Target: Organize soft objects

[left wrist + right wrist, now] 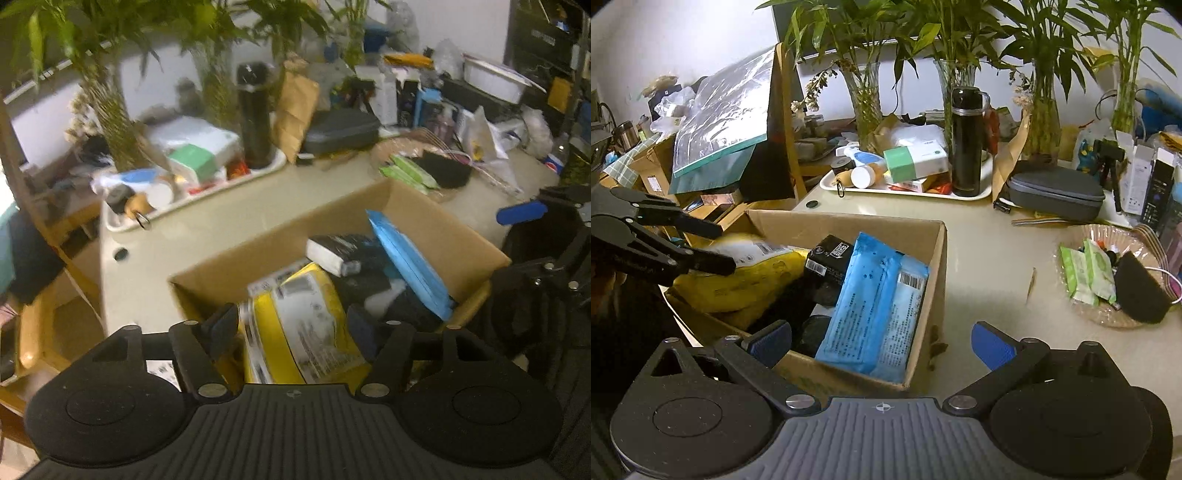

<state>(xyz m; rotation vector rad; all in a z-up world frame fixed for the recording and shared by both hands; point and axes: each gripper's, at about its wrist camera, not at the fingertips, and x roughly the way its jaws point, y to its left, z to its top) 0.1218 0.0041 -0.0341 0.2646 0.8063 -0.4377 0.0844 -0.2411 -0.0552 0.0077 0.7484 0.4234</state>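
A pale table point(990, 266) runs under a row of bamboo stalks in glass vases point(866, 107), and nearly all of it is crowded. A white tray point(982, 188) at the back holds a black flask point(967, 144), a green-and-white box point(916, 162) and small bottles; a grey zip case point(1056, 194) lies beside it, and a woven basket point(1108, 314) of green wipe packs sits at the right. Near the edge stands an open cardboard box point(938, 258), holding a yellow pack point(306, 317), a blue pack point(875, 306) and a black box point(829, 258). The left gripper point(295, 325) straddles the yellow pack, jaws apart, not squeezing. The right gripper point(882, 347) hovers over the box's near corner, jaws wide, empty.
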